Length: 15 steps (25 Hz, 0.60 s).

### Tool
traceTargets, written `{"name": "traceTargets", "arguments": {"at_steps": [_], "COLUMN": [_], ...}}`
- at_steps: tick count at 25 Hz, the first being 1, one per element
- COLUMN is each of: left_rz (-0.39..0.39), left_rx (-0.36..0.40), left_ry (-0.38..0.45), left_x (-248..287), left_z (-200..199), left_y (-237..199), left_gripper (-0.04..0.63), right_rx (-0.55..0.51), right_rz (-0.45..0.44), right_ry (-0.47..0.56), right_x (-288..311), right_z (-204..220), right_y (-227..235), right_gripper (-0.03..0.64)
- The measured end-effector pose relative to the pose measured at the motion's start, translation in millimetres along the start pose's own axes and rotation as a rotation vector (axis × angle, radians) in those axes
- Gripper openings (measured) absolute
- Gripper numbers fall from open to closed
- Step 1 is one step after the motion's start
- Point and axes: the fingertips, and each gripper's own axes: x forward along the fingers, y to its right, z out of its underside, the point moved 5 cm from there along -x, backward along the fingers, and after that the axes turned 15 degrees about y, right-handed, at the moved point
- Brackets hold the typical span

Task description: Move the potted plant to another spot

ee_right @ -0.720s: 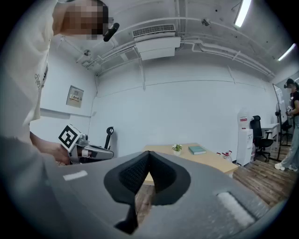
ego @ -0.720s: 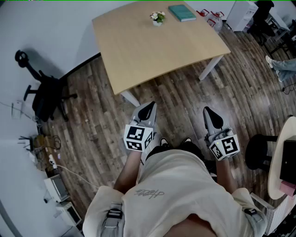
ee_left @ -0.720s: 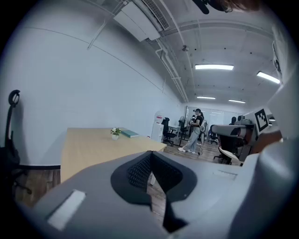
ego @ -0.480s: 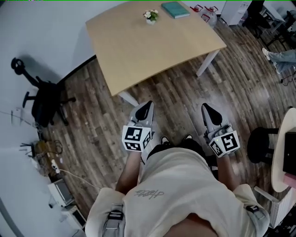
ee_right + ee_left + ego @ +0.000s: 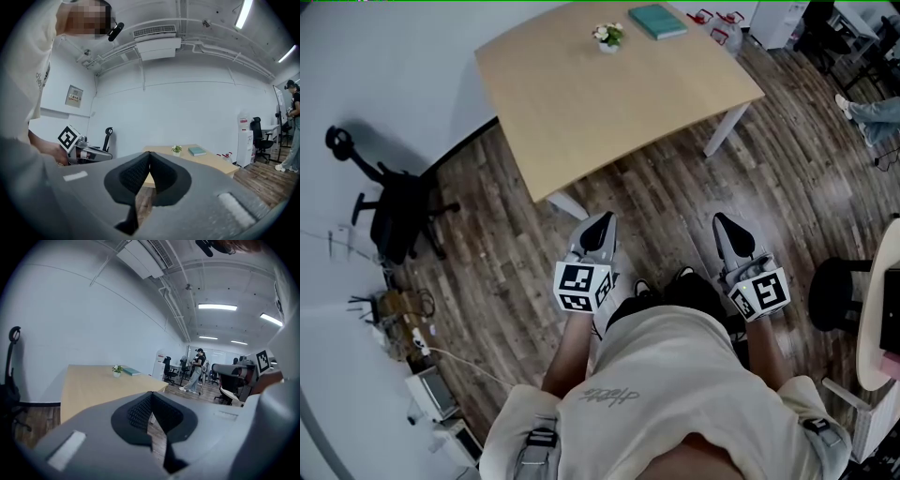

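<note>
The potted plant (image 5: 607, 36), a small white pot with pale flowers, stands near the far edge of the light wooden table (image 5: 600, 103), beside a teal book (image 5: 657, 21). Both gripper views show the plant far ahead (image 5: 116, 371) (image 5: 176, 150). My left gripper (image 5: 602, 225) and right gripper (image 5: 725, 225) are held side by side over the wood floor, short of the table's near edge. Each is shut with nothing between its jaws. The left one tilts slightly down and the right one lies level.
A black office chair (image 5: 394, 202) stands by the wall at the left, with cables and boxes (image 5: 412, 370) behind it. A black stool (image 5: 832, 291) and a round table's edge (image 5: 874, 319) are at the right. A person (image 5: 196, 376) stands far off among chairs.
The head view has shifted a little, so the table sits slightly differently in frame. Both grippers stay shut in about the same place in front of the person.
</note>
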Motion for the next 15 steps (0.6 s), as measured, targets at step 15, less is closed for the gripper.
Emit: {"name": "traceTargets", "arguments": {"at_steps": [15], "left_rz": [-0.068], "left_rx": [0.024], "left_ry": [-0.067], "left_x": [70], "left_z": [-4], "left_y": [-22], "left_gripper": [0.018], "right_rx": [0.041], "right_rz": [-0.087], "right_ry": [0.025], "right_x": [67], "right_z": [20], "right_y": [77], "right_gripper": [0.217]}}
